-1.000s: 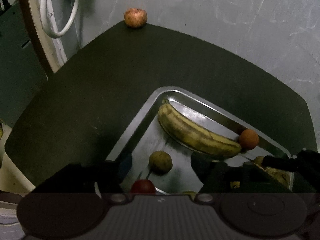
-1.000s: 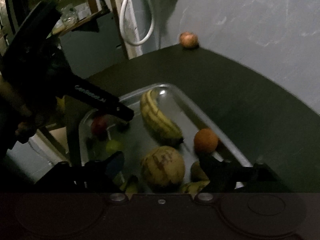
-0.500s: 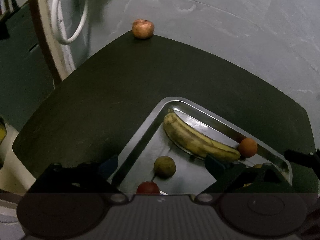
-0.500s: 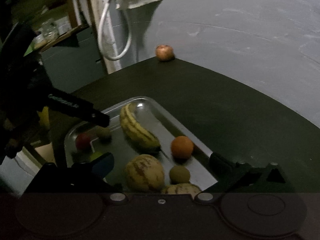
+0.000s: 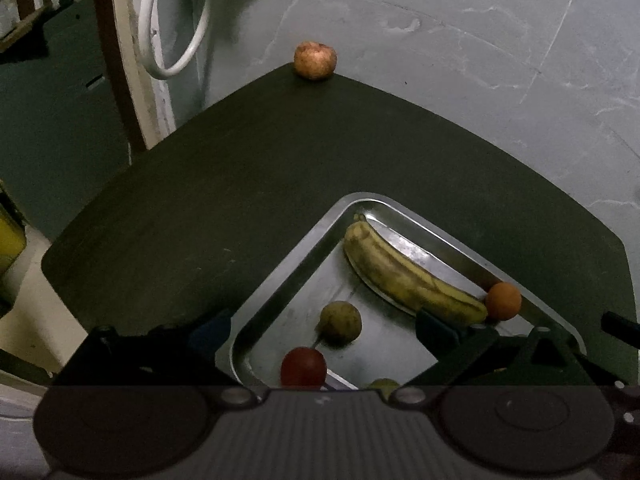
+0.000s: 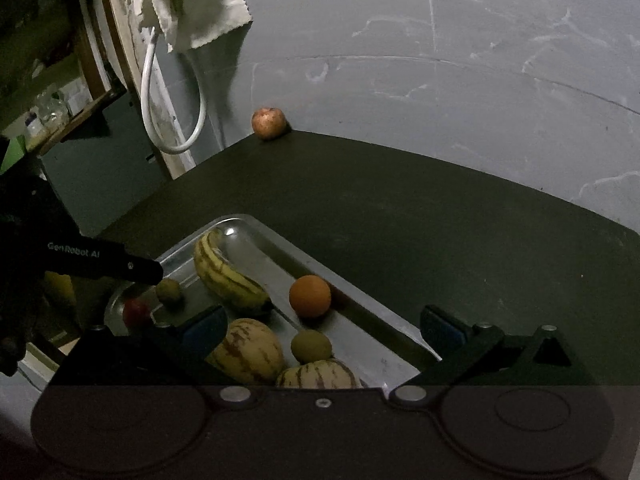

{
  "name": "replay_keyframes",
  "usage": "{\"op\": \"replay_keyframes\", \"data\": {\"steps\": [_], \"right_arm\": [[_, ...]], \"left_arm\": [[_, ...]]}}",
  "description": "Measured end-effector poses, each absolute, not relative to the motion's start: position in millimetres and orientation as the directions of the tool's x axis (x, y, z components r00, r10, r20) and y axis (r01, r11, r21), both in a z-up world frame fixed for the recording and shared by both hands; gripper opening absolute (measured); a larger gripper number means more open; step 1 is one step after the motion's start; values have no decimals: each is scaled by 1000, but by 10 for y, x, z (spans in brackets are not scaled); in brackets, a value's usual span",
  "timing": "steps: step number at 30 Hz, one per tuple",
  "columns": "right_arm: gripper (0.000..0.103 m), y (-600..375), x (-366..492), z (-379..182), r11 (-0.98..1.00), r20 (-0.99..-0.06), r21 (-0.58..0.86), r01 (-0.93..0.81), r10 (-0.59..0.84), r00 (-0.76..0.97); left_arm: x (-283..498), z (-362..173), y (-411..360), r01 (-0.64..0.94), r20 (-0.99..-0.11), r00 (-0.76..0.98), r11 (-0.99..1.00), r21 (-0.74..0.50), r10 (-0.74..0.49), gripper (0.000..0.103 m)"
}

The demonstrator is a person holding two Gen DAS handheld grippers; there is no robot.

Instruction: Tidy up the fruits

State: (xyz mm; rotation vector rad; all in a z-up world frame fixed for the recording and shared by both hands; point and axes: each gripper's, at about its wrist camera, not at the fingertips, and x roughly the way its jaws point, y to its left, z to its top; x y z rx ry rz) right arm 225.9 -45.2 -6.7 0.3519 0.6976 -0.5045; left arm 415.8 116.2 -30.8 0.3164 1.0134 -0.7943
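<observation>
1. Where our own tools sit closest to the lens, we see the left gripper point(image 5: 322, 330) with its jaws spread wide and nothing between them, hanging over the near corner of the metal tray point(image 5: 280, 284).
2. Our right gripper point(image 6: 324, 326) is likewise wide open and empty, its fingers straddling the near end of the same tray point(image 6: 360, 322).
3. Nearest inside the tray, at 6 o'clock in the right wrist view, we find two striped melons point(image 6: 246, 350) touching each other, with a small green fruit point(image 6: 311, 345) just beside them.
4. At 9 o'clock in that view lie a red fruit point(image 6: 136, 312) and an olive-green fruit point(image 6: 168, 291), close under the left gripper's finger.
5. Further in, the orange point(image 6: 310, 296) rests against the tray's right wall, just beside the tip of the banana point(image 6: 228, 276).
6. The banana runs toward the far corner of the tray, at 12 o'clock from the melons.
7. Beyond the tray we see bare dark table point(image 6: 400, 208).
8. Farthest off, at 11 o'clock, an apple point(image 6: 269, 122) sits alone at the table's far corner against the grey wall point(image 6: 440, 60), well apart from the tray.
9. A white hose point(image 6: 172, 120) and a cloth point(image 6: 200, 20) hang to its left.
</observation>
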Motion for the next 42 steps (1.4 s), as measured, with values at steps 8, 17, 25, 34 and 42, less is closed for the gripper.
{"op": "replay_keyframes", "data": {"steps": [8, 17, 25, 34, 42], "right_arm": [[102, -523, 2044, -20, 846, -656, 164, 508, -291, 696], [102, -778, 1630, 157, 914, -610, 192, 358, -175, 773], [102, -1001, 1175, 341, 946, -567, 200, 254, -100, 818], [102, -1172, 912, 557, 944, -532, 188, 270, -133, 836], [102, -1243, 772, 535, 924, -567, 161, 348, -202, 799]], "left_arm": [[3940, -255, 1228, 675, -856, 330, 733, -80, -397, 101], [3346, -57, 1302, 570, -852, 415, 821, -30, -319, 101], [2638, 226, 1327, 418, -821, 511, 908, -22, -255, 102], [2155, 453, 1274, 402, -790, 547, 915, -42, -277, 102], [2052, 418, 1210, 453, -762, 544, 887, -84, -350, 102]]}}
